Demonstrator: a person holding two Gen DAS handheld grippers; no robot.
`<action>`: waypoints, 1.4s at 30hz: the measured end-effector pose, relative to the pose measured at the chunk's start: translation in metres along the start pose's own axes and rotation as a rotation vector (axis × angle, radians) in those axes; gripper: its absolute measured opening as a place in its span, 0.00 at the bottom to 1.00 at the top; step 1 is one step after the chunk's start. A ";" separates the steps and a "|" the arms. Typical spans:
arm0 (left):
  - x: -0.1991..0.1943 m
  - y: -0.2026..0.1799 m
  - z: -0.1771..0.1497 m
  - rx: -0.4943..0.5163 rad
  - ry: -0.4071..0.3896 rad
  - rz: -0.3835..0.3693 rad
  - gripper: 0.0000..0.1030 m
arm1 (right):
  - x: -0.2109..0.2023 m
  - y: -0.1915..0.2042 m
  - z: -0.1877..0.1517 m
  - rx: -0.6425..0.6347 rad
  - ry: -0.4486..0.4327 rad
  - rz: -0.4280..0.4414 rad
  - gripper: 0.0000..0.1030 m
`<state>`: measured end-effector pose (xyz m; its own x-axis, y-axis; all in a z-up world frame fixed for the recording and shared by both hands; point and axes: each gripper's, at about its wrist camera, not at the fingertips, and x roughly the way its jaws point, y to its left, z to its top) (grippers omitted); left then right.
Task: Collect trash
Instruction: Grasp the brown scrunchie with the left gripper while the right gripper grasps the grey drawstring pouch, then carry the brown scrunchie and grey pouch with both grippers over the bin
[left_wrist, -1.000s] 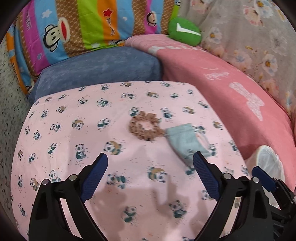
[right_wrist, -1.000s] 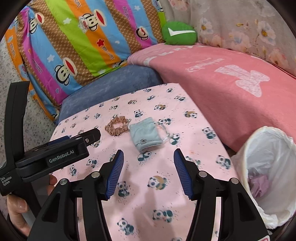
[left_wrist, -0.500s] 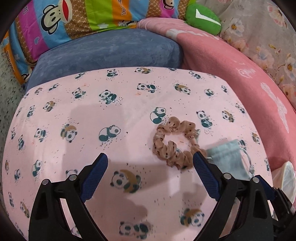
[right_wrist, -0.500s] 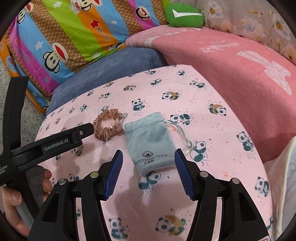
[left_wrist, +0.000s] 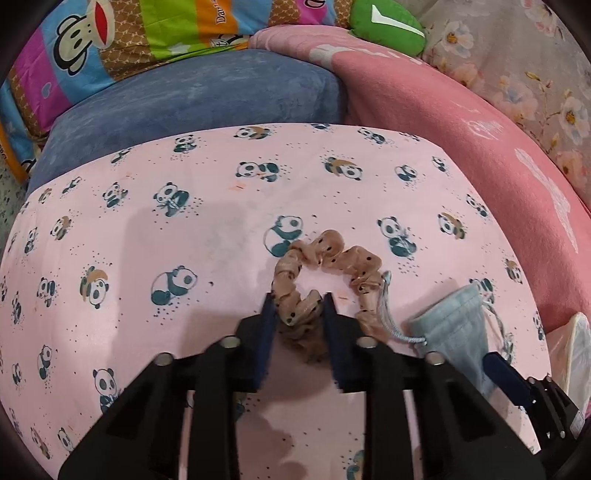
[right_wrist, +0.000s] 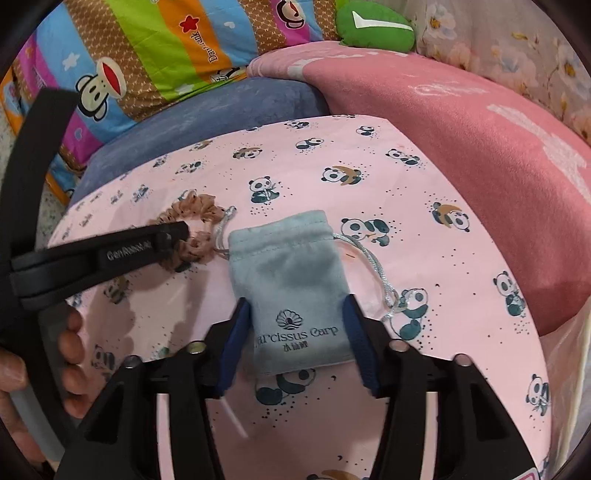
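The left gripper (left_wrist: 298, 308) has its jaws pinched on the scrunchie (left_wrist: 325, 273). The right gripper (right_wrist: 297, 334) straddles the pouch (right_wrist: 291, 291), jaws open around it. Pickup is underway; next, the right likely needs to close, then both lift

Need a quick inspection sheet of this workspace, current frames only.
Surface: pink panda-print cloth, flat.
Job's things: tan scrunchie and grey-blue pouch lie side by side; the pouch's cord crosses the scrunchie.
Clutter: nothing seen.
Grippers: left tongs shut on the scrunchie's near part; right tongs open, straddling the pouch's lower end.
Cables: nothing seen.
Surroundings: blue cushion, striped monkey pillow, pink blanket, green pillow; a white bag's edge at right.
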<state>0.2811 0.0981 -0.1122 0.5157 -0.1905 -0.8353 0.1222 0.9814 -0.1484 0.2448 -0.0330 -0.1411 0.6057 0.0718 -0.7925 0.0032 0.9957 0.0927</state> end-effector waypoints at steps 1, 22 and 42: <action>-0.001 -0.002 -0.001 0.001 0.004 -0.009 0.16 | -0.002 0.000 -0.001 -0.001 0.000 -0.003 0.36; -0.123 -0.090 -0.026 0.117 -0.149 -0.076 0.13 | -0.128 -0.052 -0.015 0.134 -0.157 0.069 0.07; -0.207 -0.196 -0.062 0.279 -0.267 -0.169 0.13 | -0.274 -0.135 -0.039 0.252 -0.358 0.004 0.07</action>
<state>0.0982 -0.0529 0.0566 0.6657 -0.3842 -0.6397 0.4298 0.8982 -0.0923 0.0473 -0.1844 0.0396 0.8435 0.0067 -0.5371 0.1672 0.9470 0.2744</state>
